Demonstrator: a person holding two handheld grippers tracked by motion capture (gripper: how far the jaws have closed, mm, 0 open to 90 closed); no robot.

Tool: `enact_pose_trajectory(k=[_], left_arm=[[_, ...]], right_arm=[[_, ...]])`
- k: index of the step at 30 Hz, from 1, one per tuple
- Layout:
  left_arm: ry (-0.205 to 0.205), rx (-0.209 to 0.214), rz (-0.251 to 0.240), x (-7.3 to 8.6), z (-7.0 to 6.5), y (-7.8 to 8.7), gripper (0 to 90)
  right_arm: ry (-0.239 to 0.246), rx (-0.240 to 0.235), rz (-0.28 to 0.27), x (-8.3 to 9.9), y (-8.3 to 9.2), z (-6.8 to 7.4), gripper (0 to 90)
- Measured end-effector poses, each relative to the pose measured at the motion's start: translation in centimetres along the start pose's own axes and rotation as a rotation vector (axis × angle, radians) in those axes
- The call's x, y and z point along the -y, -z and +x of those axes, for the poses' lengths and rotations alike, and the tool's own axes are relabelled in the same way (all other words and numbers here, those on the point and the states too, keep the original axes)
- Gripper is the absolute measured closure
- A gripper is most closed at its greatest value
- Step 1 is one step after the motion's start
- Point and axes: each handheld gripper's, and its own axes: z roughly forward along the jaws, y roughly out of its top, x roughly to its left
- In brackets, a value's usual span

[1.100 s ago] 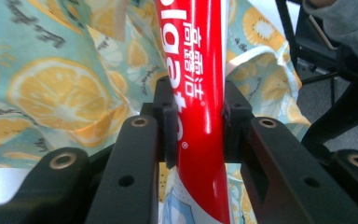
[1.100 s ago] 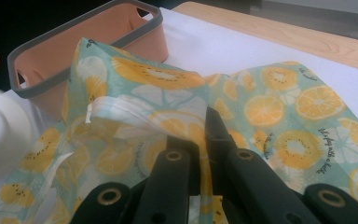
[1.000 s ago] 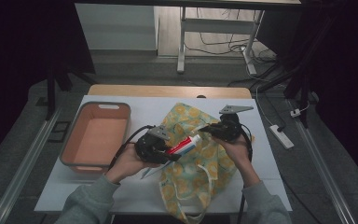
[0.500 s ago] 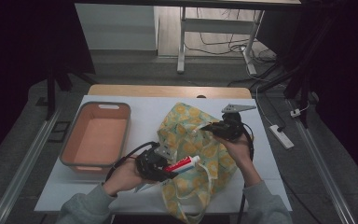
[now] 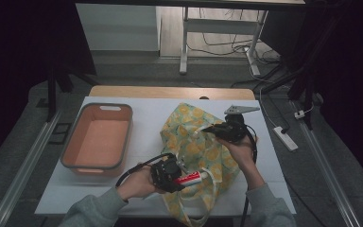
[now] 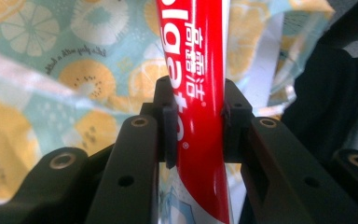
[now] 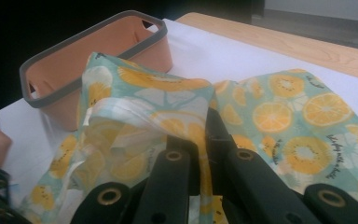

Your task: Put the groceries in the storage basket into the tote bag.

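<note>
- High view is showing the toothpaste tube point(image 5: 190, 178) lying level over the near part of the lemon-print tote bag point(image 5: 203, 151), close to the person's edge of the table.
- The left gripper point(image 5: 178, 173) is clamping the tube across its middle; in the left gripper view the two black jaws are pressing on both sides of the red tube point(image 6: 200, 93), standing only as far apart as the tube is thick, with the bag's fabric point(image 6: 74, 70) behind it.
- The right gripper point(image 5: 208, 129) is sitting at the far side of the bag, its jaws squeezed together on the bag's rim; in the right gripper view the cloth point(image 7: 168, 116) is running up between the nearly touching jaws and is being held lifted, so the mouth is gaping.
- The bag is lying spread on the white sheet point(image 5: 146, 118) covering the table, its straps trailing off the near edge.
- Left of the bag, well apart from it, a salmon-coloured tub point(image 5: 71, 156) with a grey rim is standing on the same sheet.
- Beyond the bag a strip of bare wooden tabletop point(image 5: 170, 92) is showing.
- Around the table the room is lying dim, with grey floor point(image 5: 19, 161), a metal frame leg point(image 5: 184, 42) and loose cables beyond the bag, and a white power strip point(image 5: 284, 138) on the floor to the bag's right.
</note>
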Motion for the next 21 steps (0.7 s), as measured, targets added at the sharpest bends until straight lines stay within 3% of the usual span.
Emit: enact_pose_trajectory(k=[7,11,21], left_arm=[[0.044,-0.004,-0.033,-3.0,1.5,-0.1,72.5],[0.055,-0.041,-0.078,-4.6,2.4,-0.1,72.6],[0.102,-0.103,-0.178,-6.1,4.3,-2.6,72.5]], right_arm=[[-0.003,-0.039,-0.009,-0.2,-0.3,0.6,89.4],[-0.008,-0.056,-0.014,-0.2,-0.3,0.9,89.5],[-0.028,-0.089,-0.020,-0.2,-0.4,0.9,89.5]])
